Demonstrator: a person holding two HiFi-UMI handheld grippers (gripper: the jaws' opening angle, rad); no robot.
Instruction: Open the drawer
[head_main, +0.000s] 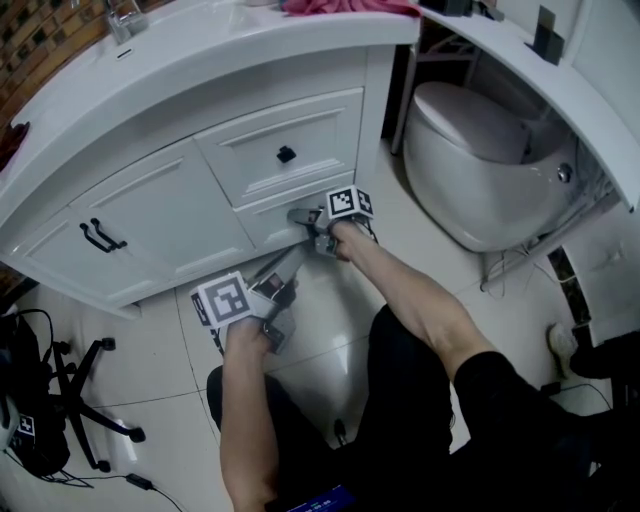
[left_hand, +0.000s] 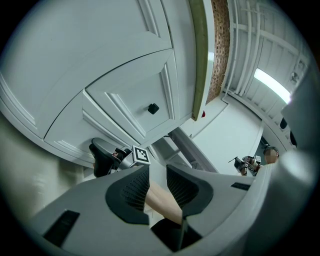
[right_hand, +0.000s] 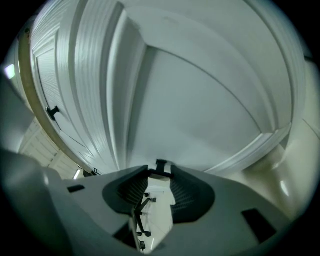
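The white vanity has an upper drawer (head_main: 300, 130) with a black knob (head_main: 286, 154) and a lower drawer (head_main: 268, 224) beneath it. My right gripper (head_main: 303, 218) is up against the lower drawer's front. In the right gripper view the panel (right_hand: 200, 100) fills the frame, and a small black knob (right_hand: 161, 167) sits pinched between the two fingertips of the right gripper (right_hand: 160, 176). My left gripper (head_main: 283, 278) hangs lower and further left, away from the vanity. Its jaws stand apart in the left gripper view with nothing between them (left_hand: 158, 176); only the person's forearm shows behind.
A white toilet (head_main: 480, 170) stands right of the vanity. Cupboard doors with black handles (head_main: 100, 237) are to the left. An office chair base (head_main: 85, 405) and cables lie on the tiled floor at lower left. A pink cloth (head_main: 345, 7) lies on the counter.
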